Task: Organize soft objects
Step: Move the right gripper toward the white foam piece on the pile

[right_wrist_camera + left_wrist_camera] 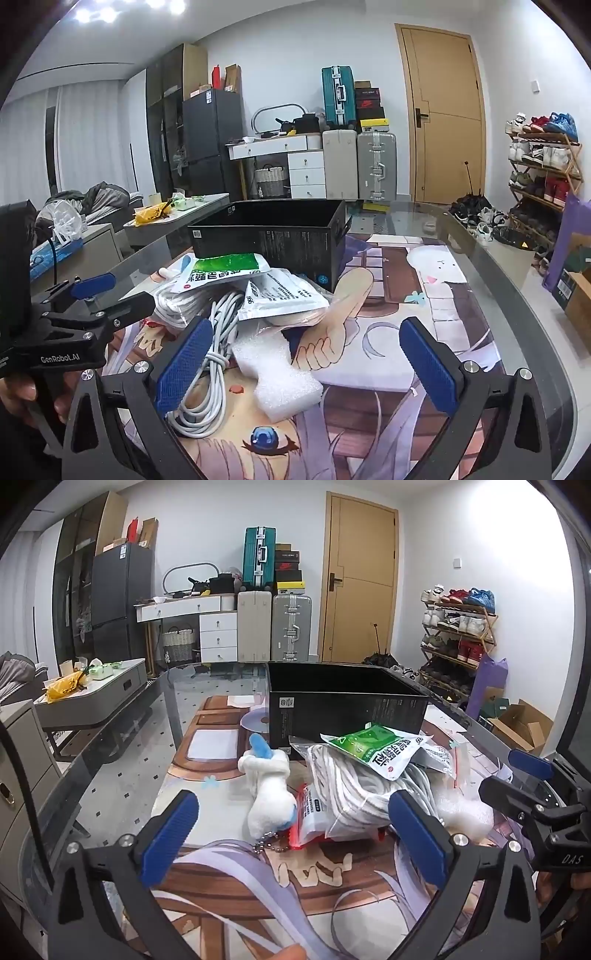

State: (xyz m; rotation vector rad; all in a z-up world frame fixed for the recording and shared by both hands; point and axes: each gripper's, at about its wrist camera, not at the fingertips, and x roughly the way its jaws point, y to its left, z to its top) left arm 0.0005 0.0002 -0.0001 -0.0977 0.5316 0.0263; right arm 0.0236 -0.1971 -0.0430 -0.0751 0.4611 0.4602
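Observation:
A white plush toy [267,792] with blue parts and a bead chain lies on the glass table, just beyond my open, empty left gripper [293,843]. Right of it is a pile: a bagged white rope [354,794], a green-and-white packet [376,751] and a red-and-white packet [310,818]. A black open box [343,705] stands behind. My right gripper [308,365] is open and empty over a white foam piece [275,373], beside a white cable coil [207,391]. The green packet [221,271], a white packet [280,295] and the box [273,236] lie beyond.
The table carries an anime print mat [399,332] under glass, with a rounded edge [524,295] at the right. The right gripper's body [535,805] is at the right of the left wrist view; the left gripper's body [74,325] is at the left of the right wrist view.

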